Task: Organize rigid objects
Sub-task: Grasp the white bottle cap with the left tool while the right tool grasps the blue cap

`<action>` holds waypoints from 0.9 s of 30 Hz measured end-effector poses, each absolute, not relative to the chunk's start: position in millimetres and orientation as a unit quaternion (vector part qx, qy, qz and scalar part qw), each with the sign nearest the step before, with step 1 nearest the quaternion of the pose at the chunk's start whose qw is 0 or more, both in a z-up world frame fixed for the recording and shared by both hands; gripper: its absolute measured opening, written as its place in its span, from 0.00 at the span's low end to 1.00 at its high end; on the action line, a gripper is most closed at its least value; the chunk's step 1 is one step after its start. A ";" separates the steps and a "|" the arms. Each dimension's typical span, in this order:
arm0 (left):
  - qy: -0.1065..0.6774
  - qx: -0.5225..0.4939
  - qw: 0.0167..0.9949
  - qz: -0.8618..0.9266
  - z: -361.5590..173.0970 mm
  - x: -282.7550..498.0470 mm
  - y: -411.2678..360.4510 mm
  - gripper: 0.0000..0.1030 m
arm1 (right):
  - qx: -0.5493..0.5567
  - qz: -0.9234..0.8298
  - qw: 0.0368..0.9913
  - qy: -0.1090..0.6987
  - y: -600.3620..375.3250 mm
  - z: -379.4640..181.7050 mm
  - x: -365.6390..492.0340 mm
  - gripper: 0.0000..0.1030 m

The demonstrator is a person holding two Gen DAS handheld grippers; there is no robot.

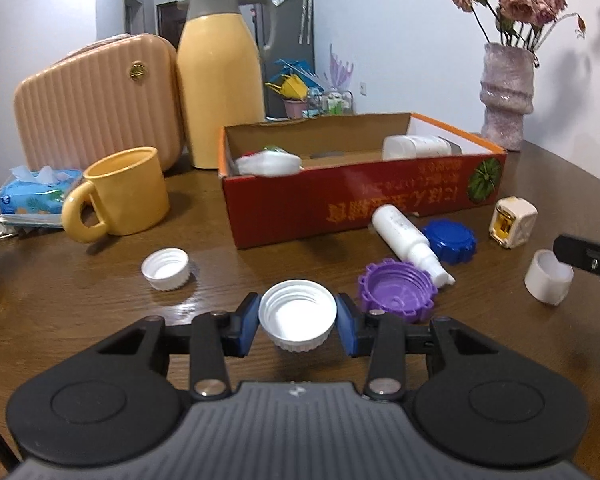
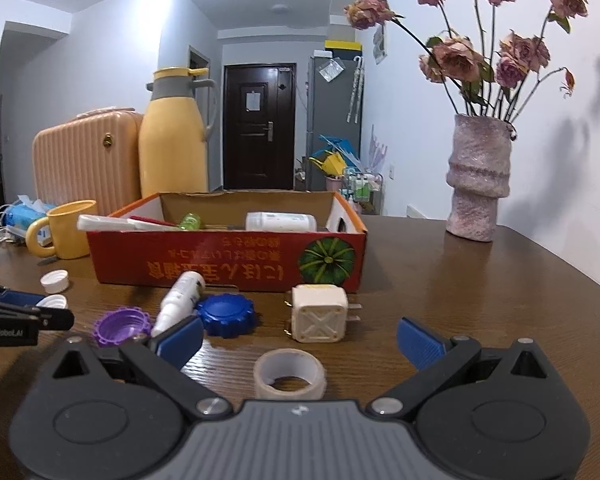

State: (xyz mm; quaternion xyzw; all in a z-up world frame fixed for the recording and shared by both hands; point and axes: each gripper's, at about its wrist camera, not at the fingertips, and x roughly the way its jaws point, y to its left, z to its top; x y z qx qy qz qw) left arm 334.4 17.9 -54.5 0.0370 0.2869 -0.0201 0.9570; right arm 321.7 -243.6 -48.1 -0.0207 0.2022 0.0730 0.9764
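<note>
White plastic, threaded inside: the screw cap (image 1: 298,316) sits mouth-up between the blue pads (image 1: 249,322) of my left gripper (image 1: 298,322), and both pads press its ribbed skirt. I read this as a grasp on the cap, jaws clamped across its widest line so the round rim cannot roll out. It looks slightly raised off the wooden table (image 1: 80,300); a shadow lies beneath it, though I cannot be sure of clearance.

My right gripper (image 2: 300,342) is spread wide and holds nothing. A roll of clear tape (image 2: 289,374) lies flat on the table between its fingers, touched by neither. Judgement: it is parked there ready for that roll.

The red cardboard box (image 1: 352,204) stands open behind, already holding a white bottle (image 1: 418,146) and other pieces, so I take it as the collecting bin. The cap is well in front of it, not yet inside.

Loose on the table: a second white cap (image 1: 166,269) to the left, a purple lid (image 1: 396,290) just beside my right pad, a blue lid (image 1: 452,240), a small white spray bottle (image 1: 410,242) lying against the box front, a plug adapter (image 1: 512,222).

Cap looks rigid, clean, undeformed by the grip.
</note>
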 end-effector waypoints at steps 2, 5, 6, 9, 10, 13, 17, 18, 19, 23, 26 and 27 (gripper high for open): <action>0.281 0.033 0.959 -0.014 -51.6 334.2 22.1 0.40 | -0.021 0.080 0.977 0.198 -239.1 -47.5 321.6 1.00; 0.272 0.024 0.962 -0.003 -46.6 334.2 30.6 0.40 | -0.020 0.090 0.976 0.198 -230.6 -45.9 324.3 0.99; 0.270 0.021 0.963 0.000 -45.1 334.5 34.0 0.40 | -0.019 0.095 0.976 0.196 -227.7 -45.2 325.0 0.98; 0.268 0.011 0.963 0.011 -42.6 335.4 43.6 0.40 | -0.030 0.104 0.976 0.190 -214.9 -43.0 327.8 0.91; 0.267 0.008 0.964 0.014 -41.8 335.8 47.0 0.40 | -0.036 0.106 0.975 0.189 -210.2 -42.6 329.7 0.87; 0.264 0.003 0.964 0.023 -40.1 335.8 55.8 0.40 | -0.056 0.118 0.971 0.198 -195.7 -42.8 339.8 0.82; 0.268 -0.002 0.963 0.033 -39.6 337.8 66.8 0.40 | -0.070 0.120 0.966 0.216 -180.2 -46.6 360.3 0.68; 0.268 -0.004 0.963 0.034 -39.3 338.0 69.4 0.40 | -0.073 0.119 0.965 0.222 -177.0 -47.9 365.5 0.65; 0.268 -0.005 0.963 0.035 -39.0 338.1 71.3 0.40 | -0.077 0.118 0.963 0.229 -173.8 -49.5 370.0 0.62; 0.263 -0.010 0.964 0.037 -36.7 336.0 78.3 0.40 | -0.086 0.109 0.955 0.263 -165.2 -58.3 391.2 0.56; 0.262 -0.012 0.964 0.037 -35.9 335.3 80.6 0.40 | -0.081 0.107 0.950 0.283 -164.7 -64.4 401.9 0.56; 0.261 -0.012 0.964 0.037 -35.6 335.1 80.9 0.40 | -0.078 0.107 0.949 0.286 -164.7 -65.7 403.7 0.56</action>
